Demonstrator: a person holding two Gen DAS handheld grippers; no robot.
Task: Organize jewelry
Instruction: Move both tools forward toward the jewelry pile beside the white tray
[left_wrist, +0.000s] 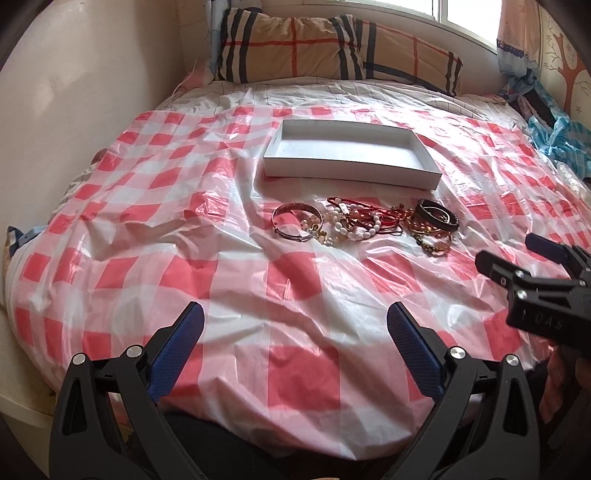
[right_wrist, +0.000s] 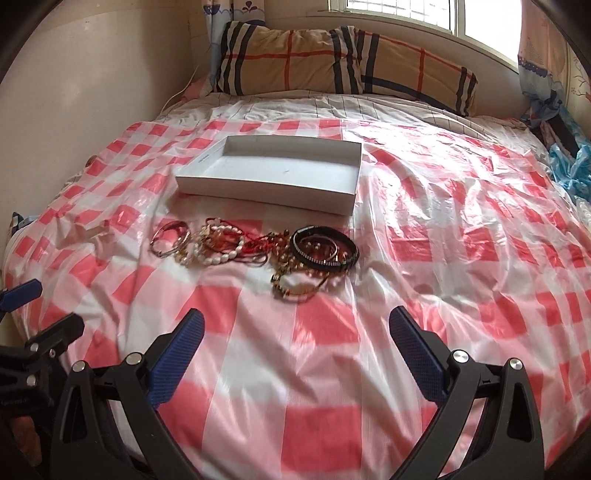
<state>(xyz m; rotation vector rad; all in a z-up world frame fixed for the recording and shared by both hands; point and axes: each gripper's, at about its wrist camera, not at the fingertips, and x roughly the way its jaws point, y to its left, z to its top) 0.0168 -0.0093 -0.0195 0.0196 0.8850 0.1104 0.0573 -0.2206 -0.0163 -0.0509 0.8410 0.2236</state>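
A heap of jewelry (left_wrist: 364, 221) (right_wrist: 255, 247) lies mid-bed on a red-and-white checked plastic sheet (left_wrist: 184, 229) (right_wrist: 443, 236): a metal bangle (left_wrist: 296, 221) (right_wrist: 170, 238) at its left, white bead bracelets (left_wrist: 354, 225) (right_wrist: 218, 251) and red cords in the middle, black bangles (left_wrist: 437, 214) (right_wrist: 325, 245) at its right. Just behind stands a shallow white box (left_wrist: 347, 171) (right_wrist: 266, 194), nothing in it. My left gripper (left_wrist: 295, 321) hovers open over the near sheet, short of the heap. My right gripper (right_wrist: 297, 325) (left_wrist: 513, 254) is also open, near the gold chains.
A plaid pillow (left_wrist: 332, 48) (right_wrist: 340, 59) lies at the head of the bed under a window. A wall runs along the left side. Blue plastic and cloth (left_wrist: 561, 136) (right_wrist: 572, 166) are bunched at the right edge. The sheet is wrinkled all over.
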